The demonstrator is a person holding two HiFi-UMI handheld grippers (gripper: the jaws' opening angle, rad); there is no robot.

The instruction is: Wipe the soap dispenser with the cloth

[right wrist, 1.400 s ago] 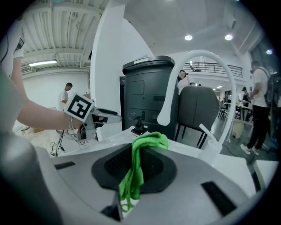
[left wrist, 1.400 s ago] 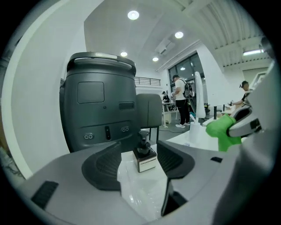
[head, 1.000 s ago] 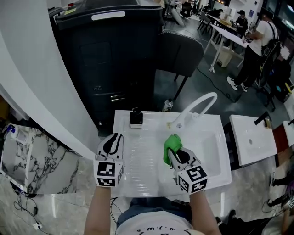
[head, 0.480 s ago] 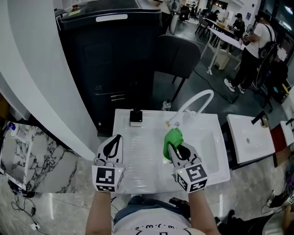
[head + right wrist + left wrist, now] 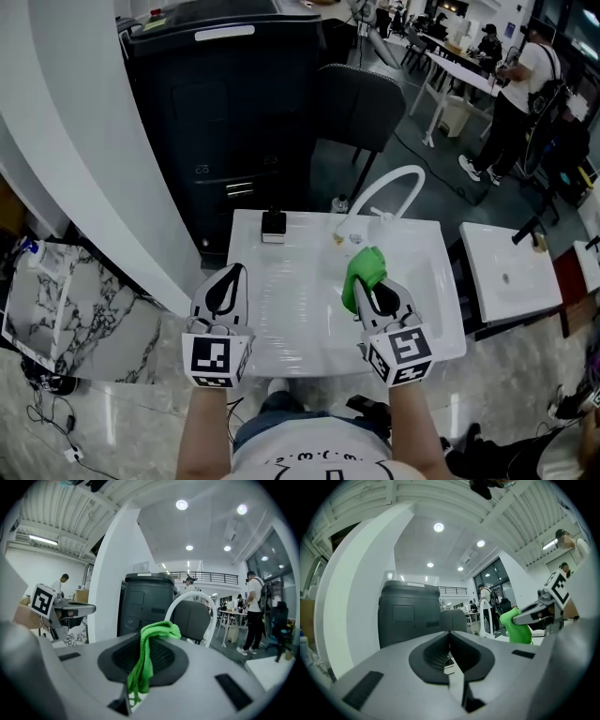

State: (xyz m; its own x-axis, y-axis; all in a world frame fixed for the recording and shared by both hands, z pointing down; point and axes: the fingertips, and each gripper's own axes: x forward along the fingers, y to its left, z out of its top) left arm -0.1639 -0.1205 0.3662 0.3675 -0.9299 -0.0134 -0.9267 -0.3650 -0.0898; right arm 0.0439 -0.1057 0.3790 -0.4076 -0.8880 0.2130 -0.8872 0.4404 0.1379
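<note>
Viewed from above, two forearms reach up from the bottom edge of the frame, each hand holding a two-jaw gripper over a white sink (image 5: 286, 323) that fills the centre. The left gripper (image 5: 234, 274) sits at lower left of centre, over the flat left part of the sink, pointing toward the top of the frame. Its own view shows the jaws pressed together with nothing between them. The right gripper (image 5: 366, 289) sits at lower right of centre, beside the basin. Its jaws are clamped on a bright green cloth (image 5: 364, 267), which bunches above the fingertips and, in that gripper's own view, hangs down in folds between the dark pads. The soap dispenser (image 5: 273, 225), small and black-topped, stands on the sink's back rim, left of centre in the upper middle of the frame. It is well apart from both grippers and from the cloth. A white arched faucet (image 5: 405, 172) rises from the back rim to its right. Behind the sink are a tall black cabinet (image 5: 225, 103) and a grey chair (image 5: 361, 108). A second white sink (image 5: 511, 281) lies at the right edge, and a person (image 5: 525, 89) stands in the upper right corner.
</note>
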